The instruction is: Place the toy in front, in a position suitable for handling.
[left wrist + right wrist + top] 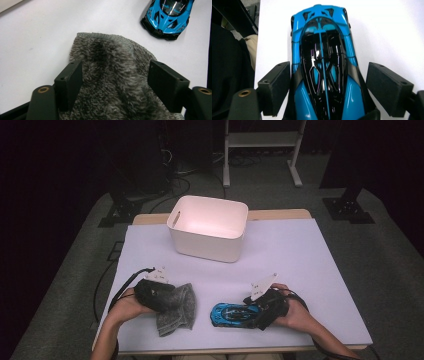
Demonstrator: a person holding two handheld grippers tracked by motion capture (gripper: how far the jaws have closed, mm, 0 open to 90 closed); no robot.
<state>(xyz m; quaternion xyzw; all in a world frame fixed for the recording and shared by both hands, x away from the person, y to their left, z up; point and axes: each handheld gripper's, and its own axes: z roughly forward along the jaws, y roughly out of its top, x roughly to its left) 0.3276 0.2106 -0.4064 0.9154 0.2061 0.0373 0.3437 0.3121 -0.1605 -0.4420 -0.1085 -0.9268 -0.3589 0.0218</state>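
Seen from the high view, a white bin stands at the far side of the table. Near the front edge, the left gripper straddles a fuzzy grey cloth, jaws apart, pads clear of it. The right gripper brackets a glossy blue-and-black toy sports car, jaws wide, gripping nothing.

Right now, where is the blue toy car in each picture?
High view: blue toy car near the front edge, right of the grey cloth.
Left gripper view: top right corner, beyond the cloth.
Right gripper view: centre, between the open claw's pads.
Shared landmark: the white tabletop.
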